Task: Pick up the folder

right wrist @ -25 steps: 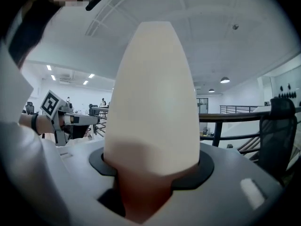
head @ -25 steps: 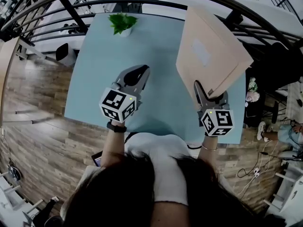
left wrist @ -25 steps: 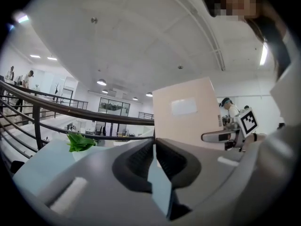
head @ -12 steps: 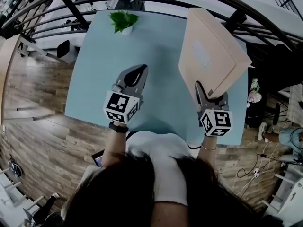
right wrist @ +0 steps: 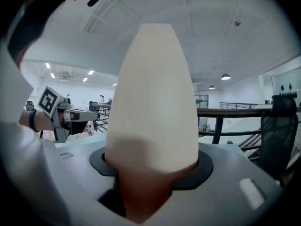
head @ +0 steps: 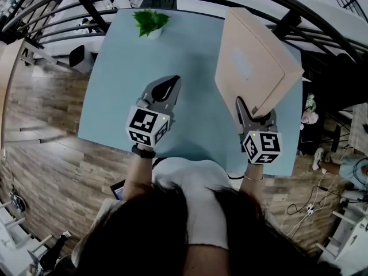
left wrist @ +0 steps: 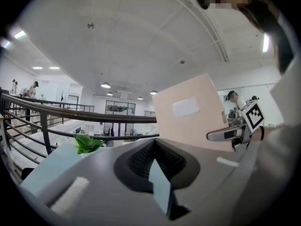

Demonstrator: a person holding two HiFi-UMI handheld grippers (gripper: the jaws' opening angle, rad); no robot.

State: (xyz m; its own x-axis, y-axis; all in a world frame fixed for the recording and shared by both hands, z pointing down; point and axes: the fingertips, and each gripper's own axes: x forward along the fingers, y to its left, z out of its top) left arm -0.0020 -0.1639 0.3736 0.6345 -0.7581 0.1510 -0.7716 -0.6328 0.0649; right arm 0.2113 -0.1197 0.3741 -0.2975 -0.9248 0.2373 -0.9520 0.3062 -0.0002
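My L gripper (head: 171, 82) was a bit open a sec ago. Now its jaws are shut tight w/ nothing between them. It also turned a little.

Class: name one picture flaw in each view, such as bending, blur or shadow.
Head view: the wide lens bows the railing and the table, and the corners darken. Left gripper view: the shut left tongs look soft, close to the lens. Right gripper view: the folder, gripped by the right tongs, is blurred and shaded at its near end.
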